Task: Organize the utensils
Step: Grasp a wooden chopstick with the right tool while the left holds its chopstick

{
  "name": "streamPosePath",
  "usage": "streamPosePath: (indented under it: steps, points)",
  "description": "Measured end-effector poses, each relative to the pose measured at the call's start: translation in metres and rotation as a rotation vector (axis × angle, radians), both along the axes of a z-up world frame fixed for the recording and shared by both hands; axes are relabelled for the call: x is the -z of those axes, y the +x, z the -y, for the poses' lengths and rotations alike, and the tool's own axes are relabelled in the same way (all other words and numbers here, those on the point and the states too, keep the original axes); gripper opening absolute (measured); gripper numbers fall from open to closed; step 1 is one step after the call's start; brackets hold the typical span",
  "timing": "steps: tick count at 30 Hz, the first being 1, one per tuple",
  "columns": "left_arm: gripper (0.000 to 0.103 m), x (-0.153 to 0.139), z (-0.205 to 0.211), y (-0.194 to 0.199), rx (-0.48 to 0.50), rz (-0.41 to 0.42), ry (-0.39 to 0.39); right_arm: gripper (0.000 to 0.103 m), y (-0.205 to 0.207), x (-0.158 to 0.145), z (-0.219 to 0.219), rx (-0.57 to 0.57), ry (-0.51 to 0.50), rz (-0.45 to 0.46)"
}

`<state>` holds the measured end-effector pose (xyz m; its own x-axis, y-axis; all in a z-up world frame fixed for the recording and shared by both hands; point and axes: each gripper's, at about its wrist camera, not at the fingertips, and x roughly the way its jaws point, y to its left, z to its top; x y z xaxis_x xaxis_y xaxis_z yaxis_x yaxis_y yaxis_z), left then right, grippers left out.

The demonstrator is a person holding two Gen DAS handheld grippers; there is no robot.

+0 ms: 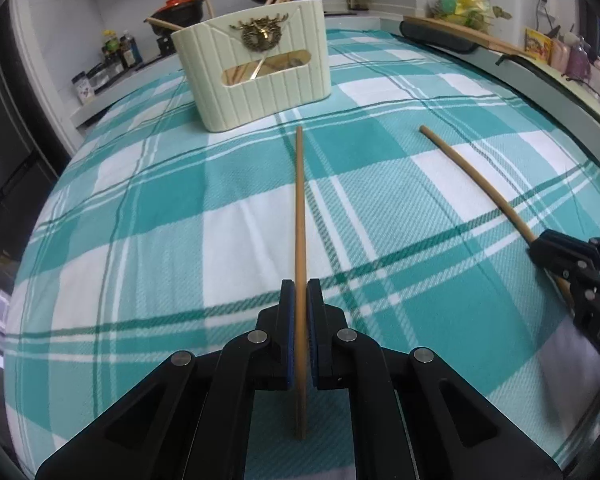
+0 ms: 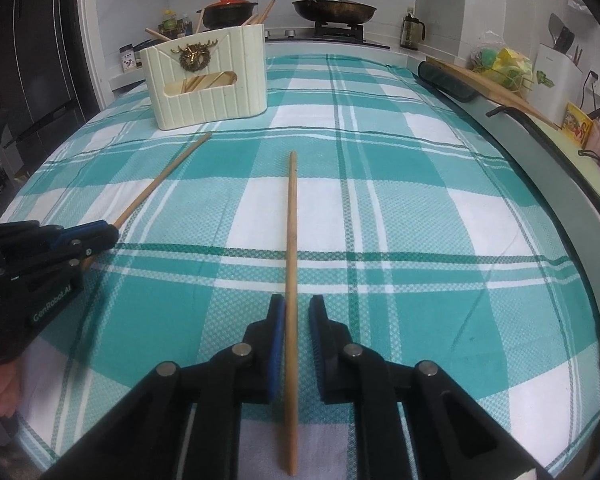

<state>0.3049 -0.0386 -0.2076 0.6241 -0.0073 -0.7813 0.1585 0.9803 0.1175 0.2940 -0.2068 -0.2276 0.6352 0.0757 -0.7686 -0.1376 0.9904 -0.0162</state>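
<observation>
My left gripper (image 1: 300,292) is shut on a wooden chopstick (image 1: 299,200) that points toward a cream ribbed utensil holder (image 1: 260,88) on the teal checked cloth (image 1: 140,240). In the right wrist view that gripper (image 2: 112,232) sits at the left, clamped on the same chopstick (image 2: 168,172). My right gripper (image 2: 297,308) stands slightly open around a second chopstick (image 2: 291,220). That stick rests against the left pad, with a gap to the right pad. The left wrist view shows this gripper (image 1: 534,250) and its chopstick (image 1: 472,172) at the right. The holder (image 2: 208,100) contains several wooden utensils.
Behind the cloth is a stove with a wok (image 2: 334,10) and an orange-lidded pot (image 2: 230,10). Bottles (image 2: 172,24) stand at the back left. A dark roll (image 2: 448,82) and a wooden board (image 2: 496,88) lie along the counter's right edge. A hand (image 2: 0,396) shows at lower left.
</observation>
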Motion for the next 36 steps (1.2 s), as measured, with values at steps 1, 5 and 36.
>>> streamPosePath:
  steps: [1,5,36]
  points:
    - [0.004,0.0,-0.006,-0.008,-0.005,-0.004,-0.007,0.01,-0.002,0.0,0.001,0.0,0.001,0.002]
    - [0.005,-0.002,-0.032,-0.046,-0.012,-0.04,-0.051,0.01,-0.012,0.0,0.006,0.004,-0.004,0.003]
    - [0.075,-0.02,-0.076,-0.019,0.029,-0.142,-0.251,0.046,-0.019,-0.024,0.028,-0.02,0.089,-0.008]
